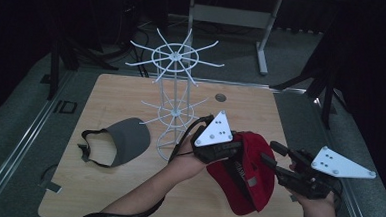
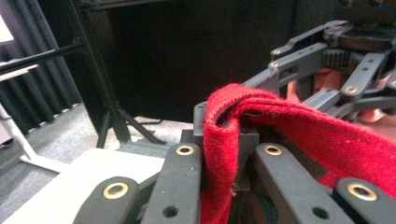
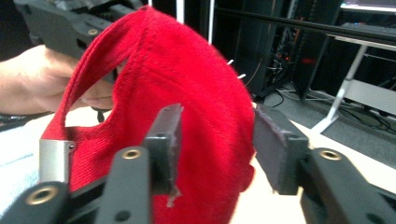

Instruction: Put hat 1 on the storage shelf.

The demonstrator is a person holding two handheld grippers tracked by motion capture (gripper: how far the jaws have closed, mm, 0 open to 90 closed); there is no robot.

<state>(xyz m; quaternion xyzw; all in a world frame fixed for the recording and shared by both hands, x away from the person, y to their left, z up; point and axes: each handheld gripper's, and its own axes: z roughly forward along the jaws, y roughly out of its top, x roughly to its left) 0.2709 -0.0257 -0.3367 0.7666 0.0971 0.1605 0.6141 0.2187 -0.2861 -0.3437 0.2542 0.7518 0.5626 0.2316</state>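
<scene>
Left gripper [image 1: 231,149] clamps red cap [image 1: 247,174] brim, just right of white rack [image 1: 174,95]; right gripper [image 1: 273,155] half-open astride crown, pads apart; bite squarely before lifting.

The cap [image 1: 245,179] is bright red, with a small silver buckle [image 3: 55,159] on its strap. The visor [image 1: 124,141] on the light wooden table [image 1: 112,91] is dark grey, the wire rack [image 1: 174,87] is white. Both grippers [image 1: 236,150] [image 1: 273,160] are black with brass-coloured rivets and pale grey plates
</scene>
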